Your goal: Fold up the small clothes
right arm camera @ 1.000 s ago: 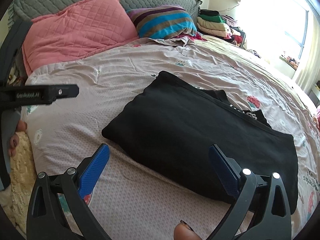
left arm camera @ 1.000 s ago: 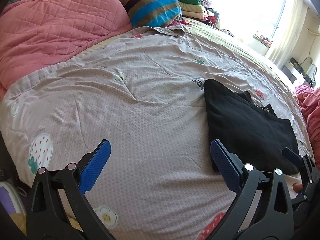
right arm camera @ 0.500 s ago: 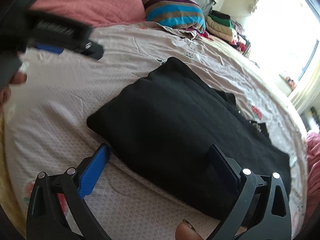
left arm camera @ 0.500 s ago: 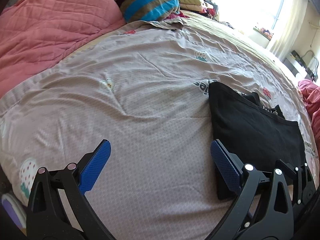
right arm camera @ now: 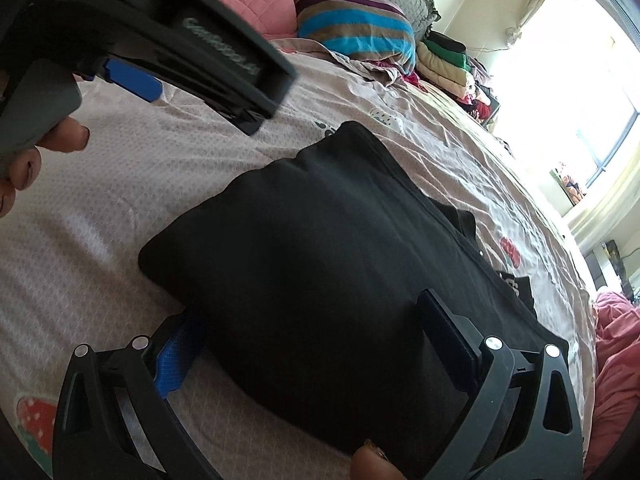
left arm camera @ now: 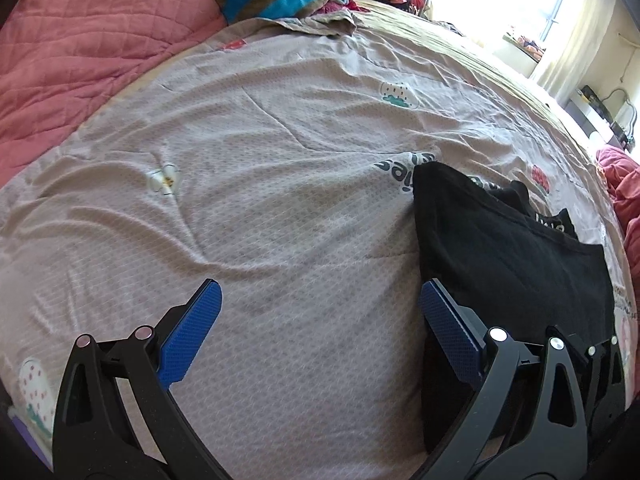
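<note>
One garment, two grippers

Black garment (right arm camera: pixel 340 264) laid folded on the bed (left arm camera: pixel 280 160), long axis running away rightward. Right hand-held gripper (right arm camera: pixel 316 344) is nearer, spread wide astride its near edge; left hand-held gripper (left arm camera: pixel 320 328) held agape beside it, ungripped

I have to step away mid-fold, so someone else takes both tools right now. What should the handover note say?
Left tool: open, empty, over bare bedsheet, just left of the black garment.
Right tool: open, straddling the garment's near edge; one finger is tucked at or under the edge, the other lies over the cloth. Not yet closed.
Garment: lies on the bed, already folded at least once into a rough rectangle, with a printed part sticking out at its far side.
Left to do: close the right tool on the near edge, bring the left in, and make the next fold.
</note>
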